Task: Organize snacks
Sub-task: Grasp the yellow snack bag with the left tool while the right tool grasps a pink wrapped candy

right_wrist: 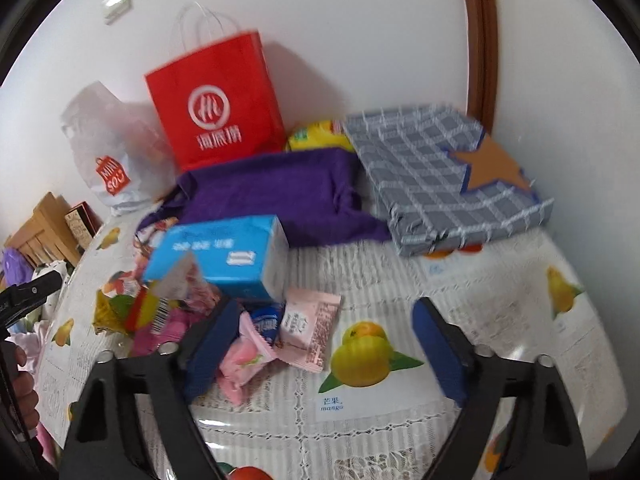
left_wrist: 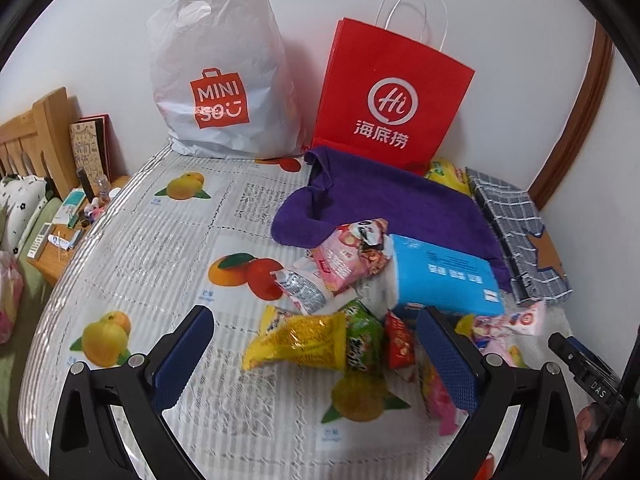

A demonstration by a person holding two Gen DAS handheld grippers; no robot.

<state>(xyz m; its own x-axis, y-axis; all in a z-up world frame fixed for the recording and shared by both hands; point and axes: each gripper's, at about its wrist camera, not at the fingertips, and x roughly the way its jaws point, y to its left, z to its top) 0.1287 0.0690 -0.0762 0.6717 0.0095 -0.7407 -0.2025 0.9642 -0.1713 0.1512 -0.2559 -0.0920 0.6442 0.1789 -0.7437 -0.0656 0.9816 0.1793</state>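
A heap of snack packets lies on the fruit-print tablecloth (left_wrist: 160, 240). In the left wrist view my left gripper (left_wrist: 320, 352) hangs open over a yellow packet (left_wrist: 296, 340), a green packet (left_wrist: 360, 340) and a red packet (left_wrist: 400, 344); its pads touch none of them. In the right wrist view my right gripper (right_wrist: 326, 344) is open. A pale pink packet (right_wrist: 312, 328), a pink candy (right_wrist: 244, 360) and a small blue packet (right_wrist: 266, 320) lie close to its left finger, unpressed. A blue tissue pack (left_wrist: 444, 276) (right_wrist: 228, 256) rests on the heap.
A red paper bag (left_wrist: 392, 92) (right_wrist: 216, 108) and a white plastic bag (left_wrist: 224, 80) stand against the back wall. A purple cloth (left_wrist: 384, 204) and a folded grey checked cloth (right_wrist: 440, 180) lie behind the heap. A cluttered nightstand (left_wrist: 52, 232) is at the left.
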